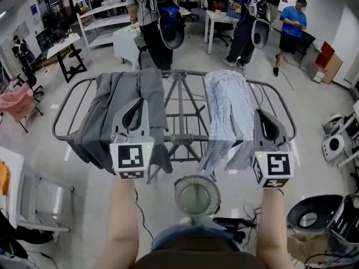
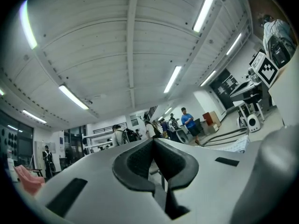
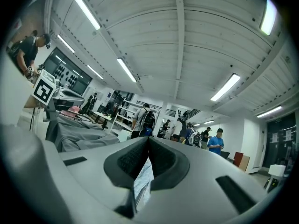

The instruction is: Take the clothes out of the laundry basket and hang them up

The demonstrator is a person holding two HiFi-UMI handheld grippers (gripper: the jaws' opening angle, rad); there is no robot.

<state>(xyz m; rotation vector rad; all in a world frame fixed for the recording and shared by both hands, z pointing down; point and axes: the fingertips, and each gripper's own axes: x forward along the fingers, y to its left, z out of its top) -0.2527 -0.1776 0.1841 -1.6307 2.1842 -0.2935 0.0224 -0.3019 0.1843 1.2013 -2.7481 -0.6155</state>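
Note:
A grey metal drying rack point(image 1: 178, 74) stands in front of me. Over its left half hangs a grey garment point(image 1: 120, 108), and a pale blue patterned garment point(image 1: 227, 111) hangs over its right half. The round mesh laundry basket point(image 1: 197, 195) sits on the floor below the rack, and I see no clothes in it. My left gripper point(image 1: 136, 110) is held up in front of the grey garment, shut with nothing in it point(image 2: 153, 141). In front of the pale garment's right edge, my right gripper point(image 1: 267, 123) is also shut and empty point(image 3: 148, 139). Both point up toward the ceiling.
Several people stand beyond the rack among white tables point(image 1: 221, 18) and shelves point(image 1: 104, 15). A pink cloth point(image 1: 17, 101) lies over a chair at far left. A white frame point(image 1: 39, 198) stands at lower left, and a black bin point(image 1: 311, 213) and cables sit at lower right.

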